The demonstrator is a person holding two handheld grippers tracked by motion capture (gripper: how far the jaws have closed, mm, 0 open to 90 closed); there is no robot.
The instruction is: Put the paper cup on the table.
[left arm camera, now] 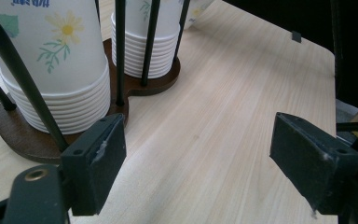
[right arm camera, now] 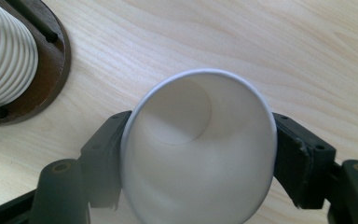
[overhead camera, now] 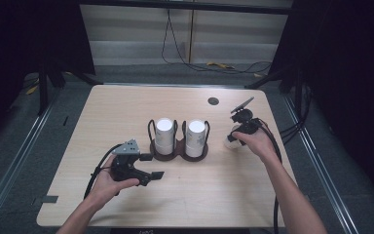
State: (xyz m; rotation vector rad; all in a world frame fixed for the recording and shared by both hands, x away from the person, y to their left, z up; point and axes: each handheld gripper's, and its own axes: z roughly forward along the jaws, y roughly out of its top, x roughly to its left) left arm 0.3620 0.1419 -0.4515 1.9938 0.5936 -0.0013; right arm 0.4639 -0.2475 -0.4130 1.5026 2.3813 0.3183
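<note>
Right gripper [right arm camera: 198,163] fingers flank cup [right arm camera: 198,149], mouth toward camera, grip loosening; left gripper [left arm camera: 198,163] spread, beside holder [left arm camera: 32,140].

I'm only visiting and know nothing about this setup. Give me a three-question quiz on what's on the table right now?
1. How many stacks of paper cups stand in the wooden holder?
2. True or false: the left gripper holds a cup.
3. What sits between the right gripper's jaws: A) a lid, B) a single white cup, C) a cable?

Key: 1) two; 2) false, its jaws are open over bare table; 3) B.
</note>
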